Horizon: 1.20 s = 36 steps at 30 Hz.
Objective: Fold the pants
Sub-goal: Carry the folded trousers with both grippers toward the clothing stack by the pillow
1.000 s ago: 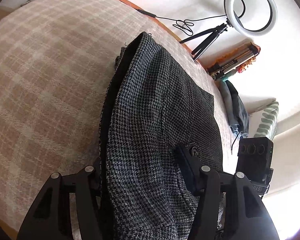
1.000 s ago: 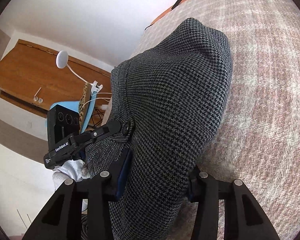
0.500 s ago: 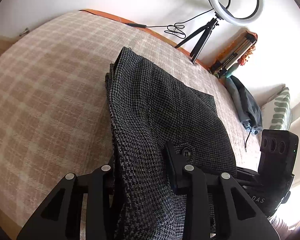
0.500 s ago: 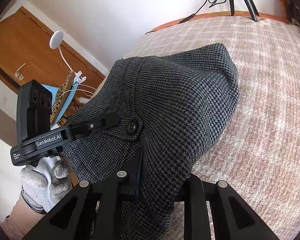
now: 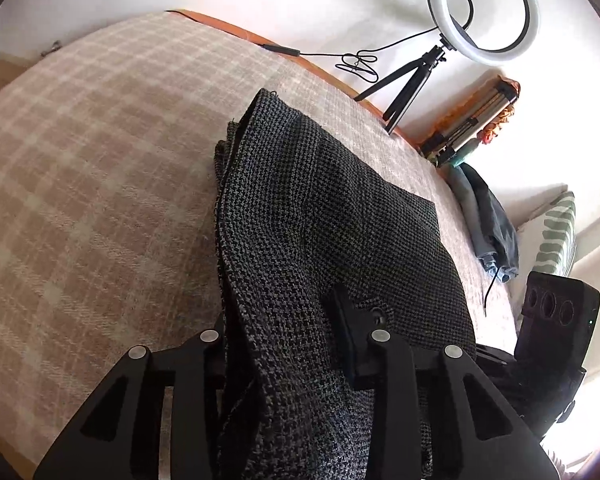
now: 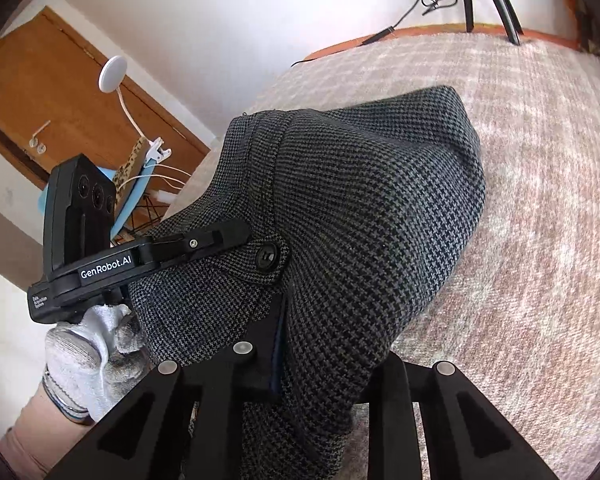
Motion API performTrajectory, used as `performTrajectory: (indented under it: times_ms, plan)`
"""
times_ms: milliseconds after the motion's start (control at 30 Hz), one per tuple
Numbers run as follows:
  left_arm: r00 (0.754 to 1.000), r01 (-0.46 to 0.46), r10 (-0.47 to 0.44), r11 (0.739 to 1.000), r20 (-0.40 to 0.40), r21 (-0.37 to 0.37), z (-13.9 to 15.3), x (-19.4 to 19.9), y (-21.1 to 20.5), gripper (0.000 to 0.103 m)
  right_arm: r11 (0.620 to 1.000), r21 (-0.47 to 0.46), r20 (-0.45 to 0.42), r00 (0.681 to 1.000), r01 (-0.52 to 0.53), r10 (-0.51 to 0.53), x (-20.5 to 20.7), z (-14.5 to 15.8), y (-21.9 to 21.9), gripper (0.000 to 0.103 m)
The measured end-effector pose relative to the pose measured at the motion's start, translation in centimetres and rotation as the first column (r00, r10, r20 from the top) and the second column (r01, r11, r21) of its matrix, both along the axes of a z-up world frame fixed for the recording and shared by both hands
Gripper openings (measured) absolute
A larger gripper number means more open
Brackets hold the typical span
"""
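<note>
Houndstooth pants [image 5: 324, 220], one pair, gripped by two tools: left tool [image 5: 280, 344], right tool [image 6: 324, 364].

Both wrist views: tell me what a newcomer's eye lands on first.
The dark houndstooth pants fill the middle of both views, bunched on the plaid blanket and clamped near the waistband button by the left gripper and right gripper. A lit ring light stands at the bed's far edge.
</note>
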<state>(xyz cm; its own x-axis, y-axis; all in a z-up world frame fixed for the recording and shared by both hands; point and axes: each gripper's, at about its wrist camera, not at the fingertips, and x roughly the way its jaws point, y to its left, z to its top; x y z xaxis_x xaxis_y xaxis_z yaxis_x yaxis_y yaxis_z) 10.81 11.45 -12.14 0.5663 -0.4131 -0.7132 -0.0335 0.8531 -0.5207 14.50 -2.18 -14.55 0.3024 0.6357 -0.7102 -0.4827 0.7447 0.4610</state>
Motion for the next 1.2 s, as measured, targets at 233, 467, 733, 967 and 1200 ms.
performTrajectory:
  times_ms: [233, 467, 733, 967, 1200]
  plan:
    - [0.999, 0.023, -0.022, 1.000, 0.037, -0.011, 1.1, -0.8, -0.9, 0.026, 0.994, -0.108, 0.127, 0.991, -0.023, 0.036, -2.0, 2.8, -0.3, 0.012]
    - [0.995, 0.069, -0.067, 0.997, 0.078, -0.023, 2.3, -0.6, -4.0, 0.025, 0.987, -0.160, 0.206, 0.978, -0.003, 0.036, -3.0, 6.2, -2.8, 0.011]
    - [0.979, 0.156, -0.152, 0.988, 0.137, -0.021, 4.8, 1.0, -8.9, 0.025, 0.973, -0.228, 0.266, 0.964, 0.042, 0.020, -3.8, 9.8, -7.2, 0.011]
    - [0.949, 0.238, -0.231, 0.971, 0.213, -0.010, 7.9, 4.0, -14.3, 0.025, 0.957, -0.259, 0.343, 0.939, 0.127, -0.032, -2.9, 13.3, -12.3, 0.011]
    - [0.905, 0.323, -0.312, 0.946, 0.288, 0.011, 10.8, 8.2, -21.3, 0.025, 0.932, -0.276, 0.414, 0.904, 0.235, -0.105, -1.0, 16.7, -19.4, 0.011]
